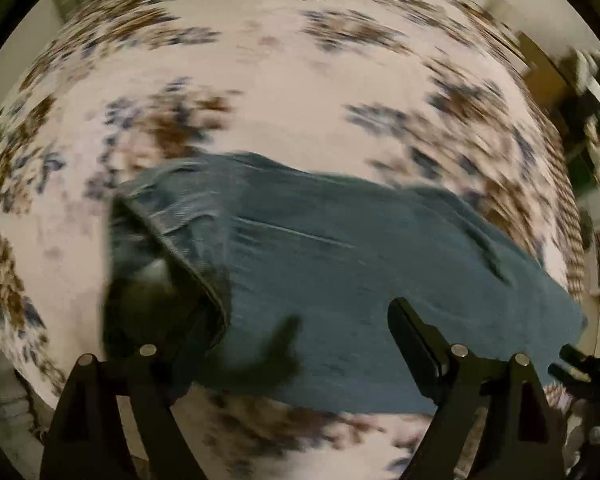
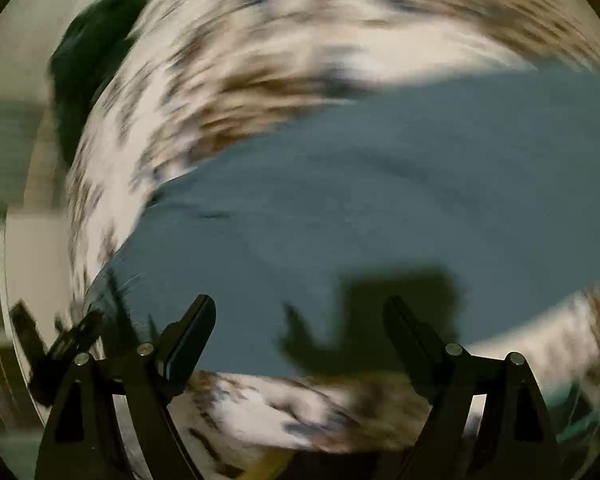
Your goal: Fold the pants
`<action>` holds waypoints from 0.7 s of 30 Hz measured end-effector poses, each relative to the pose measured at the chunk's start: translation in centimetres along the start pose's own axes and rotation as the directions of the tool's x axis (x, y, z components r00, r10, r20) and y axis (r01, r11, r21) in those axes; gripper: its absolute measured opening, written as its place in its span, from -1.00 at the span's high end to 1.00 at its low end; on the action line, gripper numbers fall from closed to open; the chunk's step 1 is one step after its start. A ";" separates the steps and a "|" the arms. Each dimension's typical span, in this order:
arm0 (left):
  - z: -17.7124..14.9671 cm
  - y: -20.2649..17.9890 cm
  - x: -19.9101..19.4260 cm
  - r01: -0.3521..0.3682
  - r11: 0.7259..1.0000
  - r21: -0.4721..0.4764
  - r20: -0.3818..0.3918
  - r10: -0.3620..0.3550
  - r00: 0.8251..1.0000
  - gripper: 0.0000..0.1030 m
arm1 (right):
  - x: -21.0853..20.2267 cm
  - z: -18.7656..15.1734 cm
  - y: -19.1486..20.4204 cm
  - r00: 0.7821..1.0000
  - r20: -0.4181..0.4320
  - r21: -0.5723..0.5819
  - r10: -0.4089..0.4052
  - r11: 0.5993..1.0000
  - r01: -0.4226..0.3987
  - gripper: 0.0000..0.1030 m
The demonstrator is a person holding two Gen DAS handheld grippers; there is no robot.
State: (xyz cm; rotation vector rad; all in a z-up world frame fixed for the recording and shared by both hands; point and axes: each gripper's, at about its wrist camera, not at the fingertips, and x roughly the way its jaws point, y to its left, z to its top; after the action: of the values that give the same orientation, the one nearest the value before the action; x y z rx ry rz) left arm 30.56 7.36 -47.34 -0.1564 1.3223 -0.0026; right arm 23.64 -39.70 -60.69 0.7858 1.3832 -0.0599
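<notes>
Blue jeans (image 1: 340, 264) lie flat on a floral bedsheet (image 1: 300, 80), with the waistband end (image 1: 168, 216) at the left and its edge turned up. Above the near part of the jeans hangs my left gripper (image 1: 304, 320), jaws wide apart and nothing pressed between them. Its left finger is lost in blur and shadow. In the right wrist view the jeans (image 2: 380, 184) fill the middle. My right gripper (image 2: 300, 312) stands open over their near edge, holding nothing. The other gripper shows at each view's edge: the right one (image 1: 588, 364) and the left one (image 2: 68, 340).
The bed's edge runs along the right of the left wrist view, with shelves and clutter (image 1: 580, 100) beyond it. A dark shape (image 2: 92, 60) sits off the bed at the upper left of the right wrist view. Both views are heavily blurred.
</notes>
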 end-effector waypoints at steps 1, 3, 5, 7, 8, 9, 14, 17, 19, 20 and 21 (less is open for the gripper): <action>-0.4 -1.7 0.2 -0.001 1.000 0.016 -0.010 0.001 1.000 -0.67 | -0.8 -0.6 -2.4 1.000 0.016 0.061 -0.011 0.998 0.010 -0.70; -1.2 -5.1 0.4 0.020 0.999 0.042 -0.030 -0.018 0.999 -0.67 | -2.8 -1.5 -8.3 0.999 0.037 0.179 -0.040 0.983 0.033 -0.70; -1.7 -8.0 0.1 0.026 0.998 0.065 -0.037 -0.023 0.999 -0.67 | -5.0 -2.5 -14.1 0.993 0.082 0.286 -0.081 0.957 0.054 -0.70; -2.0 -10.1 -0.6 0.048 0.996 0.076 -0.021 -0.046 0.999 -0.67 | -6.1 -3.1 -17.8 0.990 0.102 0.359 -0.093 0.932 0.051 -0.70; -2.1 -11.0 -0.7 0.058 0.995 0.082 -0.016 -0.057 0.998 -0.67 | -6.6 -3.2 -19.4 0.989 0.117 0.383 -0.089 0.923 0.037 -0.70; -2.3 -12.3 -0.7 0.075 0.993 0.095 -0.018 -0.074 0.997 -0.67 | -6.8 -3.3 -21.3 0.987 0.135 0.414 -0.085 0.910 0.021 -0.70; -4.7 -19.9 2.5 0.200 0.964 0.173 -0.101 -0.185 0.978 -0.67 | -6.6 -2.5 -29.0 0.960 0.280 0.515 -0.005 0.844 -0.146 -0.70; -7.3 -24.1 6.7 0.259 0.944 0.203 -0.198 -0.219 0.955 -0.67 | -5.4 -1.5 -31.8 0.936 0.349 0.532 0.038 0.815 -0.232 -0.71; -8.7 -26.0 9.2 0.259 0.939 0.226 -0.244 -0.203 0.948 -0.67 | -5.6 -1.1 -32.2 0.885 0.457 0.480 0.091 0.812 -0.332 -0.66; -9.4 -26.8 10.6 0.256 0.938 0.234 -0.271 -0.190 0.944 -0.67 | -5.7 -0.7 -32.3 0.863 0.488 0.442 0.129 0.816 -0.373 -0.61; -9.9 -27.5 11.8 0.260 0.936 0.237 -0.295 -0.185 0.937 -0.67 | -5.6 -0.4 -32.5 0.854 0.498 0.431 0.147 0.813 -0.391 -0.58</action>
State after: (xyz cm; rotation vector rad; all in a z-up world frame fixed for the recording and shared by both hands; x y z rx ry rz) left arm 26.29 -22.00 -57.95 -0.0726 1.5538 -0.4134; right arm 6.57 -66.09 -70.68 1.3345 0.7952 -0.3790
